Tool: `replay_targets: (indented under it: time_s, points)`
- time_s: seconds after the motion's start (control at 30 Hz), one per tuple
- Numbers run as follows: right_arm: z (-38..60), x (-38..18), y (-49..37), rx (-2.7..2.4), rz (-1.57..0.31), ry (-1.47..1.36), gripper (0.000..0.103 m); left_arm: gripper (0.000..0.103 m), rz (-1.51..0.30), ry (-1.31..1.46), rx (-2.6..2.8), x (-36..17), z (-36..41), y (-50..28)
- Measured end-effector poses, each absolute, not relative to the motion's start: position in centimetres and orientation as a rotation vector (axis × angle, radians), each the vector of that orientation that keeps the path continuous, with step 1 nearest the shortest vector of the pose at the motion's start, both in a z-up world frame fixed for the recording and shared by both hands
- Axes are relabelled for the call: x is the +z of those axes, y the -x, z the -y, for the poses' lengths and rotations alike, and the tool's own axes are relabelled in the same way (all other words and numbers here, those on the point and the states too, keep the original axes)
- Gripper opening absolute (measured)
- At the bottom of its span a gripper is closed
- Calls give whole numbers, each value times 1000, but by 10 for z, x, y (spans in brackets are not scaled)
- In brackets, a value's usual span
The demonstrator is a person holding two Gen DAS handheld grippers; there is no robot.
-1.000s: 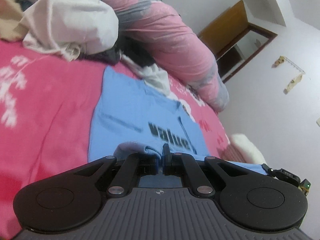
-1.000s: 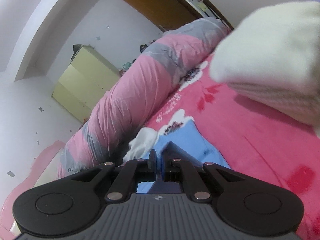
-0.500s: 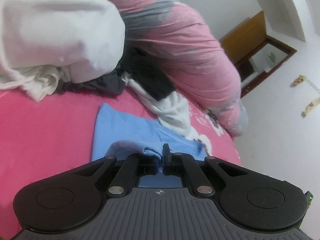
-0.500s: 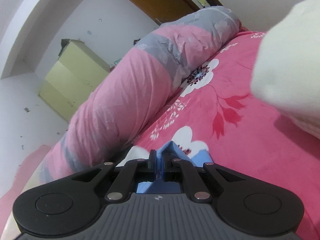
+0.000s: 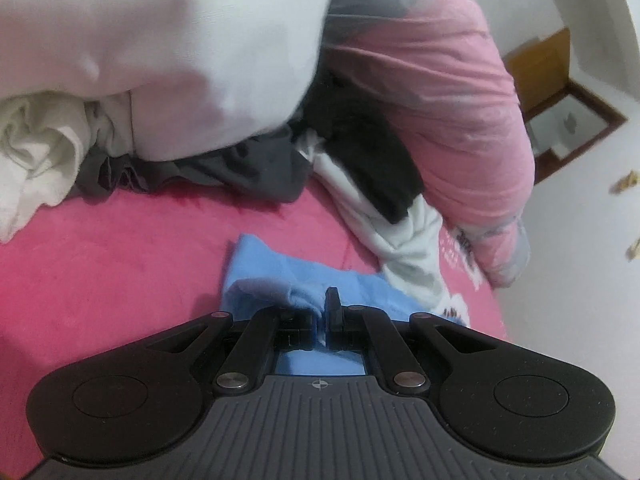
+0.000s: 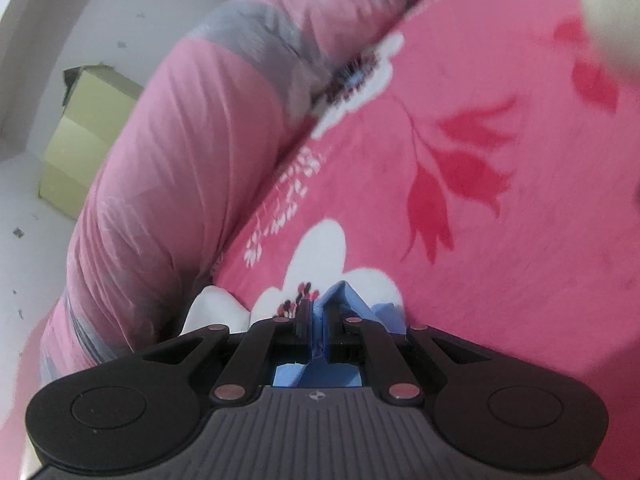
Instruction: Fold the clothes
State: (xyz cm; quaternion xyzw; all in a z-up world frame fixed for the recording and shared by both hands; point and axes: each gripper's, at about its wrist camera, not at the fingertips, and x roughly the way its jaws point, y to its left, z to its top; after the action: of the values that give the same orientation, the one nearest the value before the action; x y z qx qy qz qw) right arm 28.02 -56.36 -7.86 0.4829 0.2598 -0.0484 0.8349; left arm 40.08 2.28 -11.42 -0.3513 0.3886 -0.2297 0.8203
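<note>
Both our grippers have swept across the bed since a second ago, and the light blue cotton T-shirt has come along: the black lettering that showed on its flat front is out of sight now, and only a short bunched stretch of blue lies ahead of the left gripper. That left gripper is clamped tight on a gathered fold of the blue fabric, jaws pressed together with cloth squeezed between them. Over on the other side, our right gripper pinches another peak of the same shirt, the cloth standing up in a little ridge between its jaws.

We see the shirt lying low on the pink floral bedspread, with its far edge just beside a white garment that trails out from under a black one. Close ahead of the left gripper looms a big white bundle of cloth over a crumpled dark grey piece. Behind them runs the long rolled pink-and-grey quilt. From the right view, that quilt fills the left side, with a pale yellow-green cabinet beyond it against the white wall.
</note>
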Motion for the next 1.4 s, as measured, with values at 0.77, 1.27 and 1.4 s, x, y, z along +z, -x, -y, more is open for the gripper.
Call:
replay_targets:
  time_s: [0.77, 1.27, 1.4]
  points:
    - [533, -33, -259, 17, -369, -806, 40, 23, -625, 751, -408, -101, -47, -390]
    - [316, -81, -370, 179, -827, 8, 12, 24, -660, 236, -437, -104, 8, -336]
    - [325, -78, -403, 110, -738, -27, 13, 24, -669, 264, -448, -108, 5, -337]
